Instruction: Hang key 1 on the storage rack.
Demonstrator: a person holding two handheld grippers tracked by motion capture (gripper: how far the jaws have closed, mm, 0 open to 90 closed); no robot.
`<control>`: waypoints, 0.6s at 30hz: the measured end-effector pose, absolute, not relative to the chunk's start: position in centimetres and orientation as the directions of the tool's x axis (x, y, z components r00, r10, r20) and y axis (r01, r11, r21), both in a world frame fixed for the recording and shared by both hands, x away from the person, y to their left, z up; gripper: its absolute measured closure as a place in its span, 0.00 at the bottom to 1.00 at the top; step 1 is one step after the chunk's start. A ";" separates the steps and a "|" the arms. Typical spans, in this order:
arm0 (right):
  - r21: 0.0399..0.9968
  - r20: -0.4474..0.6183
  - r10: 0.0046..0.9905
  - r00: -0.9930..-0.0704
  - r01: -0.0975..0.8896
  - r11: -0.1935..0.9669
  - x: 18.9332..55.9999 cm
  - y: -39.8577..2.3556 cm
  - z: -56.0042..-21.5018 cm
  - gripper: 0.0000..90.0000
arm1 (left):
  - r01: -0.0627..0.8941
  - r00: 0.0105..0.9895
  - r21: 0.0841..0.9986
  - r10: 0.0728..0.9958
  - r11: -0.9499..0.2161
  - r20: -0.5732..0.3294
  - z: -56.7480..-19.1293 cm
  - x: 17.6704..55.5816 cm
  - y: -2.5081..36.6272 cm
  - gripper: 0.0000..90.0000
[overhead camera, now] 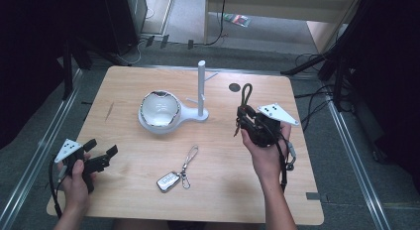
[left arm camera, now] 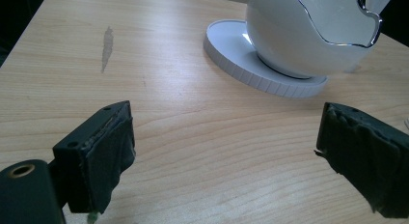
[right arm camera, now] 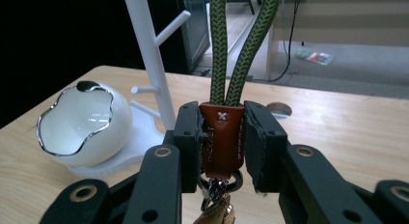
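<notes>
My right gripper is held up over the right half of the table, shut on the brown leather tab of a key strap. The strap's green cord loop stands up from the jaws, and a metal ring hangs below the tab. To its left stands a white peg stand with a white bowl on its round base. My left gripper rests open near the table's front left, with nothing between its fingers and pointing at the bowl. A silver car key fob lies flat at the front middle.
The wooden table has a dark round cable hole behind the right gripper. A thin strap and clip lie attached to the fob. Cables and dark stands crowd the floor around the table's far and right sides.
</notes>
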State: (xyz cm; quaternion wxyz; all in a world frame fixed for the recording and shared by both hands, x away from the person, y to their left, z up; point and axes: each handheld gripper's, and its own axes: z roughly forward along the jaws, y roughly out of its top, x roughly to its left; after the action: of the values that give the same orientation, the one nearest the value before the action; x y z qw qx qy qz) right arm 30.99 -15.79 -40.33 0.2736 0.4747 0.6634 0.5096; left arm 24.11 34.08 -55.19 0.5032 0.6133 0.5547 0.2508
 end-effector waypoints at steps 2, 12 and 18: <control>0.938 0.123 0.904 -0.410 0.345 0.029 31.3 -15.7 -40.2 0.78 | 0.428 0.258 0.895 0.933 0.124 -0.252 -55.2 24.1 34.1 0.08; 0.956 0.072 0.899 -0.431 0.288 0.062 32.3 -15.2 -40.0 0.78 | 0.426 0.258 0.896 0.932 0.125 -0.253 -55.2 24.1 34.1 0.08; 0.959 0.070 0.895 -0.441 0.278 0.062 33.1 -14.7 -40.0 0.77 | 0.426 0.258 0.896 0.933 0.123 -0.251 -55.2 24.1 34.1 0.08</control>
State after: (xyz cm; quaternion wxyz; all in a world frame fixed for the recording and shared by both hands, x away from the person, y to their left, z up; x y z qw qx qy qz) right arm 33.05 -14.72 -39.96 0.2939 0.4397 0.6667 0.5252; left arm 24.14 34.10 -55.20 0.5037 0.6126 0.5547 0.2516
